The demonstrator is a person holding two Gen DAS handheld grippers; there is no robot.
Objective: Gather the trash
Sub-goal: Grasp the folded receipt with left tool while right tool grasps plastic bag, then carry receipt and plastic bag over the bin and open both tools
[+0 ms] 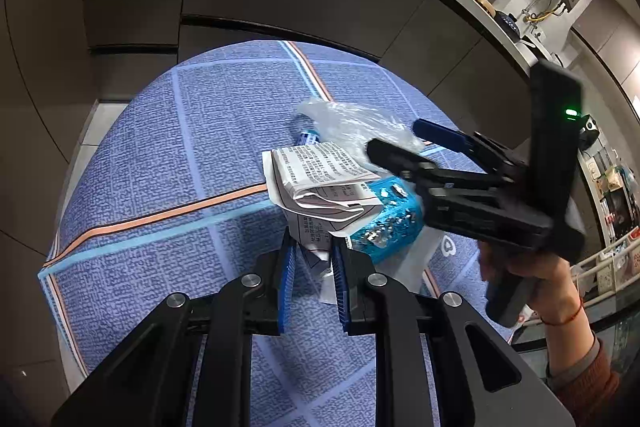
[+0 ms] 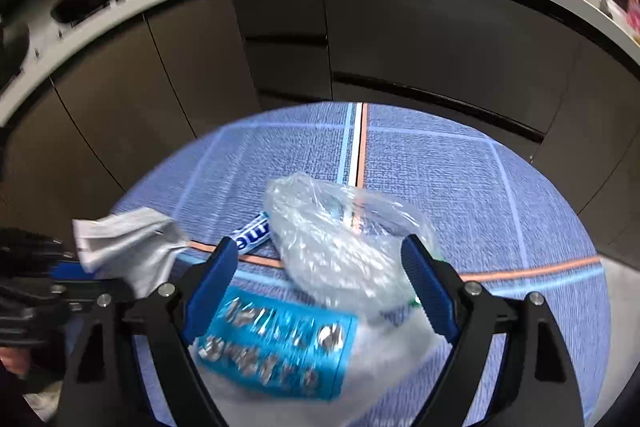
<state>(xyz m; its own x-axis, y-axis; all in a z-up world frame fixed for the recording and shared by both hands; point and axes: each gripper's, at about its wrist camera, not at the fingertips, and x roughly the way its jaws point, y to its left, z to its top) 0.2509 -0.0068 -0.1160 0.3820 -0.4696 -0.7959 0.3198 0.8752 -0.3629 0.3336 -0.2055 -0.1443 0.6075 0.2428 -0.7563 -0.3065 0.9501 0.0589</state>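
Two tongs work the trash: the left gripper (image 1: 314,259) is clenched on the folded paper leaflet (image 1: 320,183), lifting it clear, while the right gripper (image 2: 320,283) stands released around the clear plastic bag (image 2: 340,247) and blue blister pack (image 2: 276,351) (print blurred), ready to grab.

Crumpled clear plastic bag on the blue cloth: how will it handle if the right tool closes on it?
The clear plastic bag looks thin and wrinkled, so it will probably collapse and hang floppy. Its glossy film may slip between the pads unless several folds are pinched. It seems very light, so a nudge would likely slide it across the cloth, perhaps dragging the tube beside it.
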